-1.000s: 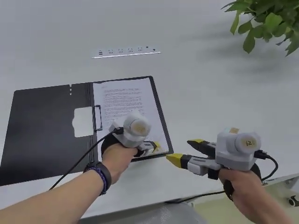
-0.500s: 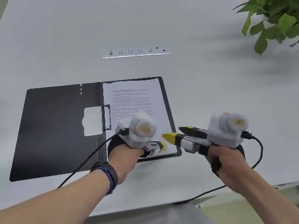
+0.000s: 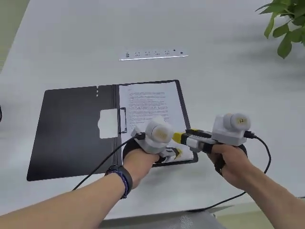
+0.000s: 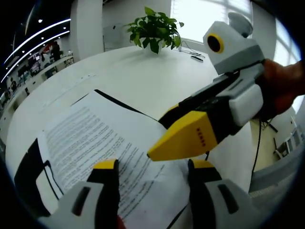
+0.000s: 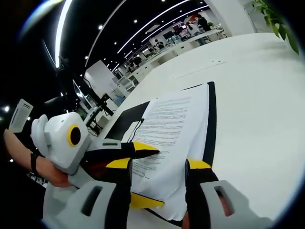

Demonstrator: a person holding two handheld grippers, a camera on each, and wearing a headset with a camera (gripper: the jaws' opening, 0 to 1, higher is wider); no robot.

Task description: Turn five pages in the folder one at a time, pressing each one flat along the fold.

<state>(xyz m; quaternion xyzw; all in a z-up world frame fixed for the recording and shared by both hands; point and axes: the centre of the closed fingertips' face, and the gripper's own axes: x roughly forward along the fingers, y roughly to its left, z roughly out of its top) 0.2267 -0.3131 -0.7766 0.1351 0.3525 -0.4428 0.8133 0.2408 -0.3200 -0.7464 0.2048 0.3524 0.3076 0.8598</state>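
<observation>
Folder [image 3: 71, 129] lies open flat on the white table [image 3: 228, 71], nearer the table's near edge than its far one. The black inner cover is spread to the left. A printed page [image 3: 155, 107] lies on the right half, under the clip [image 3: 122, 120] at the fold.

My left gripper [image 4: 154, 166] sits over the page's near right corner. Its jaws are spread wide and nothing is pinched between them. I cannot tell whether the tips touch the paper.

My right gripper [image 5: 158, 164] comes in from the folder's right edge, jaws also well apart and empty. It points across that same corner. In the left gripper view its yellow tip hangs just above the gap of my left jaws. In the head view the two tips are close together, the right gripper [image 3: 180, 137] just beyond the left gripper [image 3: 172, 153].

A power strip [image 3: 153, 54] lies beyond the folder, towards the table's far edge. A green plant [image 3: 286, 24] stands towards the far right corner.
</observation>
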